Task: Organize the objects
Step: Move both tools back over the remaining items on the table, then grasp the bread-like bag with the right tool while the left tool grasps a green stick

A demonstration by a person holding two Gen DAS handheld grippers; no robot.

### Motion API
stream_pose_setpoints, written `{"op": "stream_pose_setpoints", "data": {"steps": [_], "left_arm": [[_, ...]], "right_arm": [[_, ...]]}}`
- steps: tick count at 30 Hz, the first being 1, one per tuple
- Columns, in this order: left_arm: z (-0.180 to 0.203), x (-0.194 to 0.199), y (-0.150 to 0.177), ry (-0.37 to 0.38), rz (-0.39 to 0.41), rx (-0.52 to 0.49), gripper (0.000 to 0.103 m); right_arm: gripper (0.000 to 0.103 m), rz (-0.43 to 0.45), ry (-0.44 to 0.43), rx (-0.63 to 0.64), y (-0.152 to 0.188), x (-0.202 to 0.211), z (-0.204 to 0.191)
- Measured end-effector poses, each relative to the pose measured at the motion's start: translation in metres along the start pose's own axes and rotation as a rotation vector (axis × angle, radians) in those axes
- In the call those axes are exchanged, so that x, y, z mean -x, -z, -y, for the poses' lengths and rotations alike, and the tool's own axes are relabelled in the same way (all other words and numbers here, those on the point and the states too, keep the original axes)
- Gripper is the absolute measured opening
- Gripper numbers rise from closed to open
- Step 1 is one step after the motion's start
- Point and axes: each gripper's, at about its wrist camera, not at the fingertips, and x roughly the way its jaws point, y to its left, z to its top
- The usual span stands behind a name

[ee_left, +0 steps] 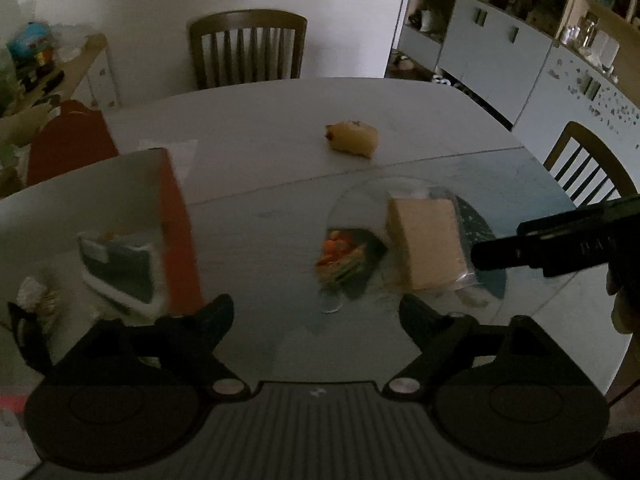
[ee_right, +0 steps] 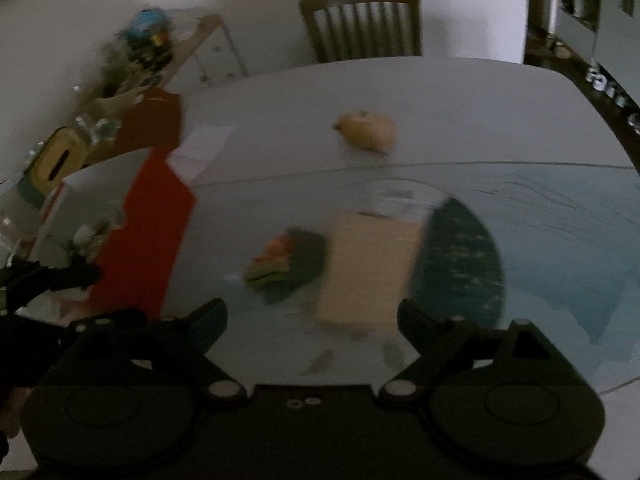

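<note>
On the pale table (ee_left: pixel 260 128) lies a tan block in clear wrap (ee_left: pixel 426 242), a dark packet with colourful printing (ee_left: pixel 346 258) left of it, and a yellowish rounded object (ee_left: pixel 354 138) farther back. The same tan block (ee_right: pixel 368 268), packet (ee_right: pixel 288 264) and rounded object (ee_right: pixel 368 130) show blurred in the right wrist view. My left gripper (ee_left: pixel 318 316) is open above the table, just short of the packet. My right gripper (ee_right: pixel 312 320) is open too, hovering near the tan block. The right gripper's black body (ee_left: pixel 560 244) enters the left wrist view from the right.
An open red and white box (ee_left: pixel 160 216) holding a dark pouch (ee_left: pixel 120 268) stands at the left. A dark teal patterned mat (ee_right: pixel 460 264) lies right of the block. Wooden chairs (ee_left: pixel 248 48) stand behind and at the right. Cabinets (ee_left: pixel 500 52) fill the back right.
</note>
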Motion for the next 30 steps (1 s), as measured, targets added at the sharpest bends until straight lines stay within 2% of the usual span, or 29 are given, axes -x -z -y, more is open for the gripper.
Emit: {"op": "stream_pose_setpoints", "data": {"steps": [2, 6, 12, 17, 21, 30], "left_arm": [[0.01, -0.01, 0.0, 0.002, -0.002, 0.0, 0.1], [0.018, -0.032, -0.002, 0.015, -0.011, 0.022, 0.101], [0.025, -0.066, -0.005, -0.037, 0.009, 0.034, 0.102], [0.029, -0.092, -0.007, -0.072, -0.006, -0.007, 0.102], [0.027, -0.11, -0.01, -0.067, -0.042, -0.005, 0.103], [0.023, -0.129, -0.012, -0.096, -0.02, -0.056, 0.102]], "right_arm": [[0.092, -0.006, 0.015, -0.012, 0.0, -0.003, 0.014], [0.092, -0.022, 0.038, -0.031, -0.001, -0.011, 0.033], [0.092, -0.04, 0.061, -0.04, -0.006, -0.032, 0.044], [0.092, -0.064, 0.073, -0.047, -0.014, -0.057, 0.045], [0.092, -0.062, 0.088, -0.034, -0.018, -0.07, 0.035], [0.093, -0.08, 0.153, -0.042, -0.023, -0.1, 0.026]]}}
